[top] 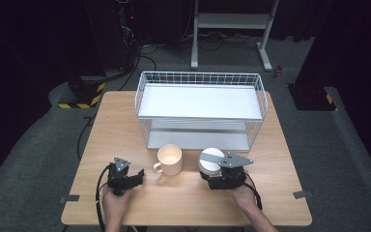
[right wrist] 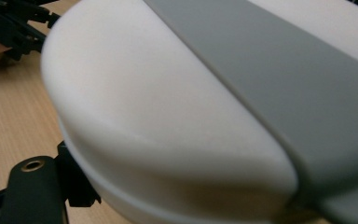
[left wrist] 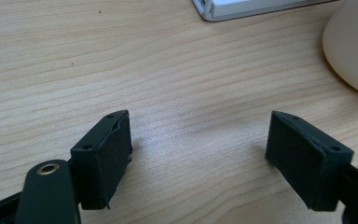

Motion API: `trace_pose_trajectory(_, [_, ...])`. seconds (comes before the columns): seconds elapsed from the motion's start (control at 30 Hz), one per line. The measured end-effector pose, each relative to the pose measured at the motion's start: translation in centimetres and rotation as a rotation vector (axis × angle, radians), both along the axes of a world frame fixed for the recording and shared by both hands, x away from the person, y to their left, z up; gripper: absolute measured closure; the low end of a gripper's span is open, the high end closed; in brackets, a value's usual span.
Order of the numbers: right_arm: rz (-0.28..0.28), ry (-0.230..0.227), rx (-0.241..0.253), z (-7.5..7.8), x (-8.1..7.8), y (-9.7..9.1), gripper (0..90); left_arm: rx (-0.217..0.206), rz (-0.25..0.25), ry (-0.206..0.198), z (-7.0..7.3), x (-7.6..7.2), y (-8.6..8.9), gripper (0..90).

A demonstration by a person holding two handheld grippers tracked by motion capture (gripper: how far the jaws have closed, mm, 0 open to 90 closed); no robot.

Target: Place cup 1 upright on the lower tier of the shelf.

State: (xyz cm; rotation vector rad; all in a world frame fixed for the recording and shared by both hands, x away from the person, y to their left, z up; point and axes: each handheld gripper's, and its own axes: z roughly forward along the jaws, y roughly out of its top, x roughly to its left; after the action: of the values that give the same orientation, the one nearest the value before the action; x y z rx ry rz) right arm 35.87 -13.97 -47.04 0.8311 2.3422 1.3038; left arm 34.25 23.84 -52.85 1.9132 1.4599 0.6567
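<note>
**White lidded container and cream mug on a pale wood surface**

White, smooth and round-shouldered, the lidded container (top: 211,161) sits on the surface (top: 125,116) right of centre, just in front of the wire basket (top: 200,108). A flat grey band crosses its lid; the right gripper view gives the band and the glossy curved wall close up, and a seam low on the wall. The right gripper (top: 220,173) is at the container, its jaws part open around the body; whether the pads press on it cannot be told.

Cream mug (top: 169,159): matt, round, handle toward the left gripper (top: 134,178), standing between the two grippers and just beside the container.

Left gripper: black, blocky pads, jaws about half open with nothing between them, low over bare wood grain. Its own view shows the mug's wall at the right edge and a corner of the basket's tray.

Wire basket: white grid walls, flat pale shelf, behind both vessels.
</note>
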Motion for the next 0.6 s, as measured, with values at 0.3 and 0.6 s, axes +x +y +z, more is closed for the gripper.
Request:
trace_pose_trajectory(0.3, [-0.05, -0.006, 0.005, 0.4, 1.1, -0.9, 18.3, 0.001, 0.0, 0.0, 0.0, 0.0, 0.0, 22.3])
trace_pose_trajectory(0.6, [-0.093, 0.004, 0.014, 0.4, 2.3, -1.8, 18.4, 0.0, 0.001, 0.0, 0.0, 0.0, 0.0, 22.4])
